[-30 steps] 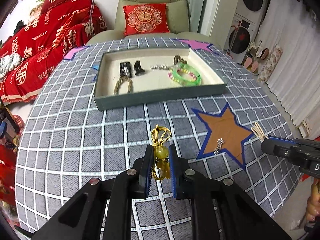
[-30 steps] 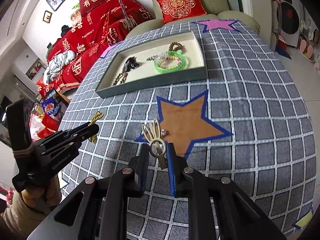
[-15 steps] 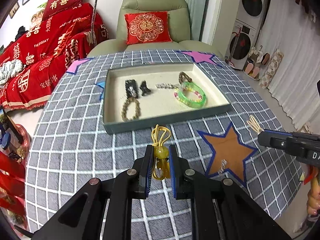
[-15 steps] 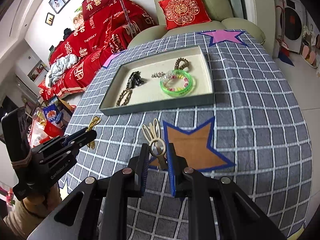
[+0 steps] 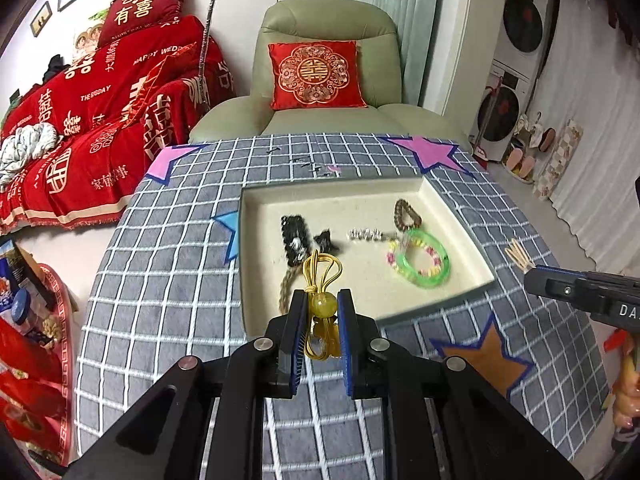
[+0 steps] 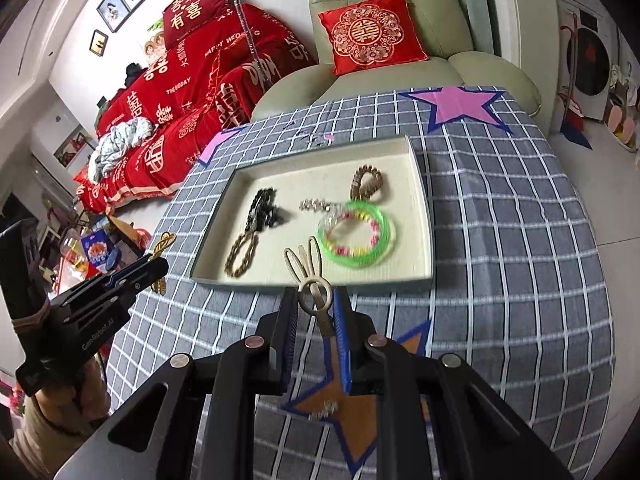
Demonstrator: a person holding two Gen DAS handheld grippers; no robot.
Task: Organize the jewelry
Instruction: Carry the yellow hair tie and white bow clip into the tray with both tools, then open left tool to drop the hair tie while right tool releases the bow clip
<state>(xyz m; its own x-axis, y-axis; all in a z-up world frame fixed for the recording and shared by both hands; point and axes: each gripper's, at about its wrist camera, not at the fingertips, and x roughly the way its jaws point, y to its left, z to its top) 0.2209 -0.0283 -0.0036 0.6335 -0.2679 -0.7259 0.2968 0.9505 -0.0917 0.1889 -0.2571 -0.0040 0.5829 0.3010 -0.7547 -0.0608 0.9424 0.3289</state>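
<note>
On the grey checked tablecloth (image 6: 516, 240) sits a shallow cream-lined tray (image 6: 422, 216), already holding a green bangle (image 6: 356, 236), a brown bead bracelet (image 6: 368, 182), a short silver chain (image 6: 316, 205), a black piece (image 6: 264, 210) and a braided tan bracelet (image 6: 242, 254). Pink, blue and brown paper stars are stuck to the cloth; a small silver trinket (image 6: 325, 407) lies on the brown star (image 6: 360, 408) nearest the right gripper. Beyond the table stand a green armchair with a red cushion (image 5: 316, 74) and a sofa under red covers.

Nothing blocks either gripper's path to the tray (only its low near wall lies between).

The left gripper (image 5: 322, 334) is pinching a yellow cord ornament (image 5: 322, 276) with an amber bead; the bead sits right between the fingertips. Its loops stick out forward past the tips, over the tray's near edge, and its tassel end hangs back between the fingers, so its long axis runs along the fingers.

The right gripper (image 6: 316, 320) is clamped on a cream hair clip (image 6: 310, 276) shaped like rabbit ears. The ring part is at the fingertips, the two ears point forward and slightly left toward the tray, in front of its near wall, and the long axis follows the fingers.
</note>
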